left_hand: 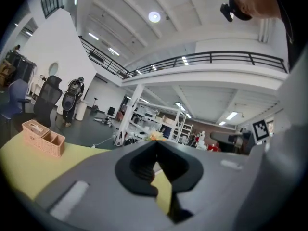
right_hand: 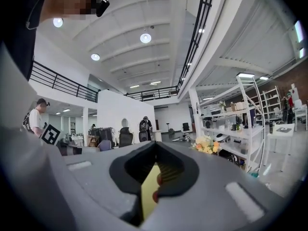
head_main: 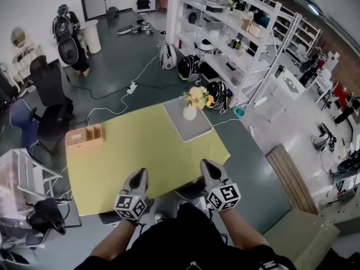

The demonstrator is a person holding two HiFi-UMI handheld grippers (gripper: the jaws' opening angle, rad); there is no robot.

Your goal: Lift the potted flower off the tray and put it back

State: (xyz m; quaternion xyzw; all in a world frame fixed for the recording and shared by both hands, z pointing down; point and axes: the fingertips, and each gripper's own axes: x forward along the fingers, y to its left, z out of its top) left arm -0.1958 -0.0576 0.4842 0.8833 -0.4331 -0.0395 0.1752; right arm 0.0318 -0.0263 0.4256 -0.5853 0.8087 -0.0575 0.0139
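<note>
Grippers first: my left gripper (head_main: 139,174) and right gripper (head_main: 210,165) hang side by side at the near edge of the yellow table (head_main: 140,151), both with jaws pinched together and nothing in them. Off to the left sits a little wicker organizer (head_main: 85,135). Farther out, the potted flower (head_main: 193,102) stands upright on the grey tray (head_main: 198,130) at the table's far edge, with white shelving (head_main: 225,32) behind it.
</note>
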